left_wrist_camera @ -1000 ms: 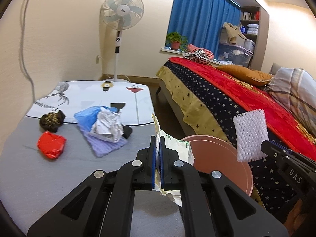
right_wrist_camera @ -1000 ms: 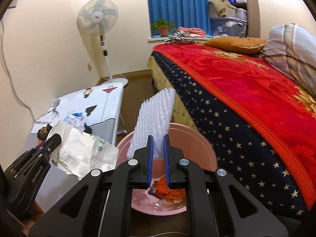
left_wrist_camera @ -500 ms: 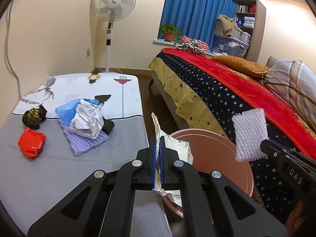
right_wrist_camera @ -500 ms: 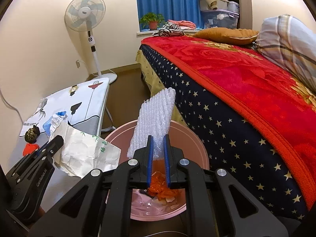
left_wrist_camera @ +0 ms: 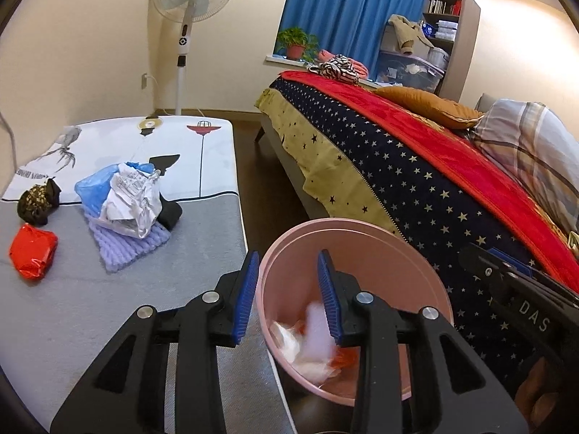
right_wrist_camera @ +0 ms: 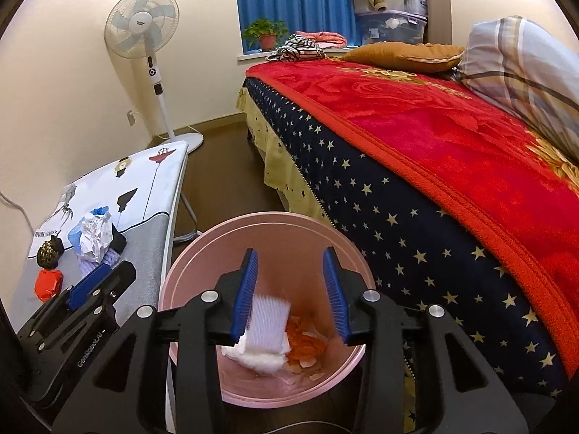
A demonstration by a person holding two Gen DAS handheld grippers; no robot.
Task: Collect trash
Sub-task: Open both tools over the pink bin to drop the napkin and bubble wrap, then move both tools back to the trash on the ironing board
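Note:
A pink bin (left_wrist_camera: pixel 362 231) (right_wrist_camera: pixel 267 220) stands on the floor between a grey table and the bed. My left gripper (left_wrist_camera: pixel 287 296) is open and empty above the bin's left rim. My right gripper (right_wrist_camera: pixel 291 294) is open and empty above the bin. White foam netting (right_wrist_camera: pixel 269 322) is blurred in mid-fall inside the bin, above white paper (right_wrist_camera: pixel 260 360) and orange scraps (right_wrist_camera: pixel 307 345). The falling trash shows blurred in the left wrist view (left_wrist_camera: pixel 315 336). On the table lie a red wrapper (left_wrist_camera: pixel 32 251), a dark wad (left_wrist_camera: pixel 38 200) and crumpled paper (left_wrist_camera: pixel 132 199) on blue plastic.
The grey table (left_wrist_camera: pixel 54 322) has a lilac knit cloth (left_wrist_camera: pixel 126 246) under the crumpled pile. A bed with a red and starred blanket (left_wrist_camera: pixel 452 181) fills the right. A standing fan (left_wrist_camera: pixel 190 3) is at the far wall. Dark floor lies between table and bed.
Both grippers opened over the bin. The left let go of the crumpled paper and the right let go of the foam netting; both pieces dropped into the bin.

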